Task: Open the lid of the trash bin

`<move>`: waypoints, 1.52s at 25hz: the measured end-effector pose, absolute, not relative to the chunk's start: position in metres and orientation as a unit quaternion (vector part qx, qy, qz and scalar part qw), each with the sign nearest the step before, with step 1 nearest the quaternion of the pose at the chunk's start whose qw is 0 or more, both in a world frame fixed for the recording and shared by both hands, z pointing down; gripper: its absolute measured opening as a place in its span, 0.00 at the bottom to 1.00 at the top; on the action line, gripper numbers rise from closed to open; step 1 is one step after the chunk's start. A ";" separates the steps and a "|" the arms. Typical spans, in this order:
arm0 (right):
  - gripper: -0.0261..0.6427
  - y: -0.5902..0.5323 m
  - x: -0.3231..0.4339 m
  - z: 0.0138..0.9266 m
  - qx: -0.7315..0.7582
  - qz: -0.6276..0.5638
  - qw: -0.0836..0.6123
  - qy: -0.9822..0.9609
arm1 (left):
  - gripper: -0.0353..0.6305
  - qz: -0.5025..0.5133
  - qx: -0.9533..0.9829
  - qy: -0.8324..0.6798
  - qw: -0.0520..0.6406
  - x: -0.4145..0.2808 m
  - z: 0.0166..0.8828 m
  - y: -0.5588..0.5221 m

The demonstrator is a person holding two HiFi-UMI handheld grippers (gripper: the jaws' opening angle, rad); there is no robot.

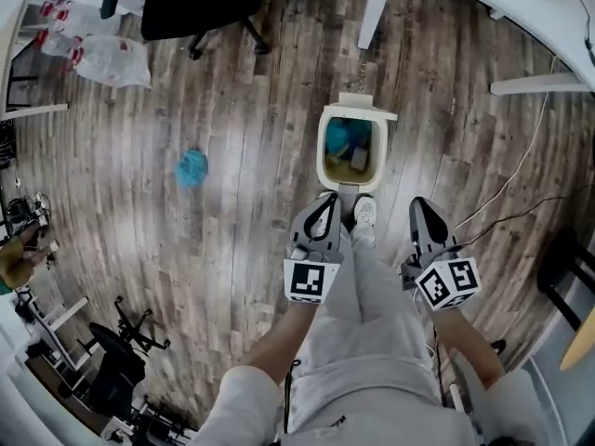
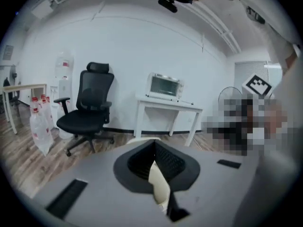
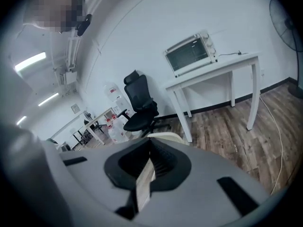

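Note:
The cream pedal trash bin (image 1: 324, 149) stands on the wood floor just ahead of my feet. Its lid (image 1: 367, 107) is tipped up at the far side, and a blue item and other rubbish show inside. A white shoe (image 1: 364, 214) rests at the pedal (image 1: 346, 196). My left gripper (image 1: 328, 200) hangs shut and empty by the left knee, near the bin's front. My right gripper (image 1: 420, 204) is shut and empty, right of the shoe. The cream bin edge (image 2: 159, 183) shows through the left gripper (image 2: 154, 144). The right gripper (image 3: 150, 144) points over the bin's cream rim (image 3: 165, 137).
A blue crumpled thing (image 1: 192, 167) lies on the floor left of the bin. A black office chair (image 1: 200, 3) and bags of bottles (image 1: 102, 54) are at the far left. A white table leg (image 1: 376, 7) stands behind the bin. A cable (image 1: 521, 170) runs right.

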State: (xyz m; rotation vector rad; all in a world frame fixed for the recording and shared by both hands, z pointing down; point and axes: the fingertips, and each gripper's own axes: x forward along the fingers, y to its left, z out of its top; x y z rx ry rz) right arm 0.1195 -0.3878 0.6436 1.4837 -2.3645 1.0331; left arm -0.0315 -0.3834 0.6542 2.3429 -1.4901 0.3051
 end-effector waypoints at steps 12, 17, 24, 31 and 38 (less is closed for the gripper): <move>0.06 -0.371 0.149 0.419 0.504 0.218 0.000 -0.836 | 0.05 0.023 0.820 -0.569 0.066 -0.057 0.385 -0.364; 0.06 -0.357 0.178 0.384 0.528 0.198 -0.025 -0.826 | 0.05 0.013 0.816 -0.578 0.027 -0.063 0.347 -0.350; 0.06 -0.322 0.172 0.374 0.546 0.194 -0.032 -0.814 | 0.05 -0.002 0.821 -0.570 0.018 -0.076 0.333 -0.323; 0.06 -0.249 0.110 0.359 0.553 0.171 -0.035 -0.815 | 0.05 -0.043 0.833 -0.552 0.011 -0.121 0.316 -0.252; 0.06 -0.145 0.025 0.339 0.573 0.137 -0.054 -0.806 | 0.05 -0.061 0.851 -0.521 -0.010 -0.191 0.296 -0.166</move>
